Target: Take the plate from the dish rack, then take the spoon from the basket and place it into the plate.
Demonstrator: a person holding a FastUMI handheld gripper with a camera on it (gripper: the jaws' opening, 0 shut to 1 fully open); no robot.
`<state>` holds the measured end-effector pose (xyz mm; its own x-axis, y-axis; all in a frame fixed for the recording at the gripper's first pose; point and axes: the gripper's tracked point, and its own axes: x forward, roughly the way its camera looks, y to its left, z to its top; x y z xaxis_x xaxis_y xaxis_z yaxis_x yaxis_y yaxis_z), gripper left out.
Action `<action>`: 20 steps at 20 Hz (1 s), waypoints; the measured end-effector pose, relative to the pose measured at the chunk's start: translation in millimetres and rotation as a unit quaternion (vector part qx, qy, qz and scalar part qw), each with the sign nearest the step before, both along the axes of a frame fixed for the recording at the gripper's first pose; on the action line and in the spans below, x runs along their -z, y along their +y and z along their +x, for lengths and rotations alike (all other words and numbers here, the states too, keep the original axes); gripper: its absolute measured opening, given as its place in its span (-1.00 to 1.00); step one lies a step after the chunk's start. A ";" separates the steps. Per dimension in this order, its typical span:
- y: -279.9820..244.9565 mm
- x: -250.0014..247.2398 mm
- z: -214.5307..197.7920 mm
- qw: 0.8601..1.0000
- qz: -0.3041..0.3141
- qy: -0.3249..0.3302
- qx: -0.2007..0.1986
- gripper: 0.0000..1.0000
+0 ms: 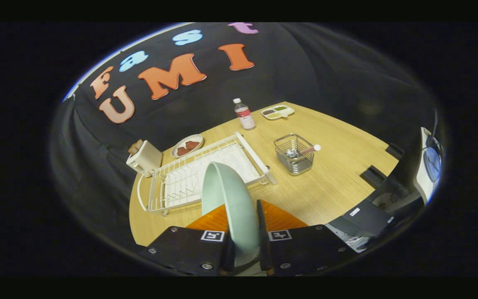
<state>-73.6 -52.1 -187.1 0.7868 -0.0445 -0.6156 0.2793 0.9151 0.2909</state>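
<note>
We see the tool (245, 245) clamped on the pale green plate (230, 207): both black fingers (264, 232) press on its lower part, one on each side, and the plate stands on edge between them, rising up and leaning a little to the left. The plate is out of the dish rack (206, 174) and held above the near part of the table (326, 187), its upper rim overlapping our sight of the rack's near side.

Just beyond the plate lies the white wire dish rack, set on a white tray, its slots standing bare. To the right of the rack, and apart from it, stands the wire basket (293, 154). The spoon (307, 150) rests inside it, its handle leaning over the basket's right rim with a pale round end sticking out.

Behind the rack's far left corner we find a small plate with reddish-brown food (187, 145), and left of that a cream-coloured toaster (144, 158) at the table's edge. Farther back stands a clear bottle (244, 114) with a white cap and a reddish label, and to its right a white divided dish (277, 111) with green and dark fillings. Two dark blocks (382, 166) sit at the right edge of the table.
</note>
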 end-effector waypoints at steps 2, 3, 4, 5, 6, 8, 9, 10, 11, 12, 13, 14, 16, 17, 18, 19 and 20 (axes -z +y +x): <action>-7.2 14.6 -3.9 1.000 0.025 0.008 0.013 -0.52; -10.1 22.1 -6.0 0.999 0.036 0.013 0.020 -0.52; -14.3 28.5 -5.9 0.998 0.047 0.015 0.028 -0.52; -15.1 34.5 -4.5 0.998 0.057 0.015 0.032 -0.52; -14.4 39.1 -2.2 0.997 0.066 0.015 0.033 -0.52; -9.6 53.9 -0.2 0.995 0.087 0.022 0.031 -0.52; -5.1 60.2 0.1 0.994 0.099 0.026 0.030 -0.52; 0.3 67.0 0.4 0.993 0.111 0.031 0.029 -0.52; 4.9 73.7 0.7 0.992 0.119 0.037 0.029 -0.52; 9.4 79.5 1.2 0.991 0.126 0.041 0.027 -0.52; 14.4 85.6 1.6 0.990 0.132 0.046 0.025 -0.52; 18.8 90.7 3.2 0.989 0.139 0.048 0.026 -0.52; 25.7 98.3 6.2 0.987 0.151 0.054 0.031 -0.52; 26.8 103.1 6.1 0.986 0.150 0.059 0.032 -0.52; 26.1 107.6 5.7 0.987 0.144 0.064 0.033 -0.52; 26.5 111.3 6.0 0.986 0.149 0.065 0.031 -0.51; 27.4 109.5 8.4 0.985 0.157 0.066 0.035 -0.49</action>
<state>-65.2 -24.7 -296.7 0.7004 0.1136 -0.7046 0.3927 0.7631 0.5134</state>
